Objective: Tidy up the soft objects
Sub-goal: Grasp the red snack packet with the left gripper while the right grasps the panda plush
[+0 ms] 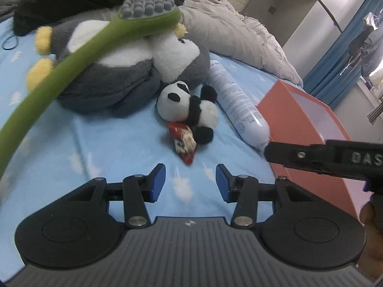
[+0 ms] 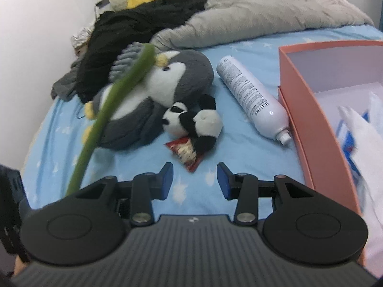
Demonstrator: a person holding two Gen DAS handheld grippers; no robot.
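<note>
Left wrist — panda plush [image 1: 189,110] beside penguin plush [image 1: 134,71], both tools gaping

Your view, colours only. Bedsheet [image 1: 115,138] light blue with white cloud and tree shapes. Penguin plush [image 1: 124,71] dark grey, white belly and face, yellow feet. Panda plush [image 1: 191,110] black and white. Packet [image 1: 183,143] under panda red with white print. Bottle [image 2: 251,98] white with black text. Box [image 2: 308,110] salmon orange outside, white inside. Massager [image 1: 79,55] green stem, grey-blue nubbed head. Your gripper pads [image 1: 156,181] blue, bodies black. Quilt [image 2: 251,12] pale grey. Clothes [image 2: 134,31] black.
</note>
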